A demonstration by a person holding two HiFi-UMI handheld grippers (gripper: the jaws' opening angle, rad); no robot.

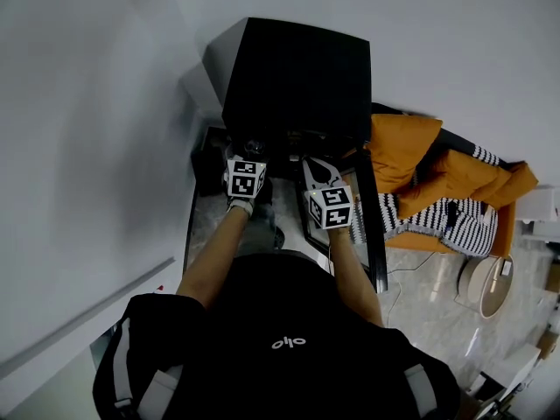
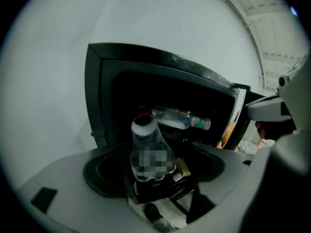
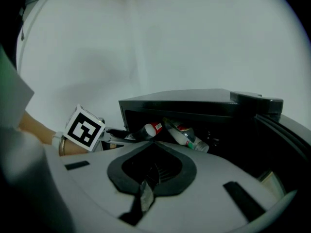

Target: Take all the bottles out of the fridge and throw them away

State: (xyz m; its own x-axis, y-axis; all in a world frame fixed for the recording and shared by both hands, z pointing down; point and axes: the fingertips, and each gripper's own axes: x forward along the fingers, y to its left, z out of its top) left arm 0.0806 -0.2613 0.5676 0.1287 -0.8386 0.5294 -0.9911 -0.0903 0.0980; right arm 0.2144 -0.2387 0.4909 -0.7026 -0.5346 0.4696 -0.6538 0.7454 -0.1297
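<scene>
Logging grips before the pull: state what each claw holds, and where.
Nothing held. Left claw open at the red-capped bottle, not clamping; right claw shut, empty.

A clear red-capped bottle stands between the left gripper's spread jaws, seemingly untouched; beyond it a second bottle lies sideways in the black fridge.

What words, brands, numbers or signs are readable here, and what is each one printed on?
"olio", roughly: white logo on the person's black top.
Red labels on the clear plastic bottles in the black fridge: too small and blurred to read.
Black-and-white marker cubes: square patterns only, no words.
</scene>
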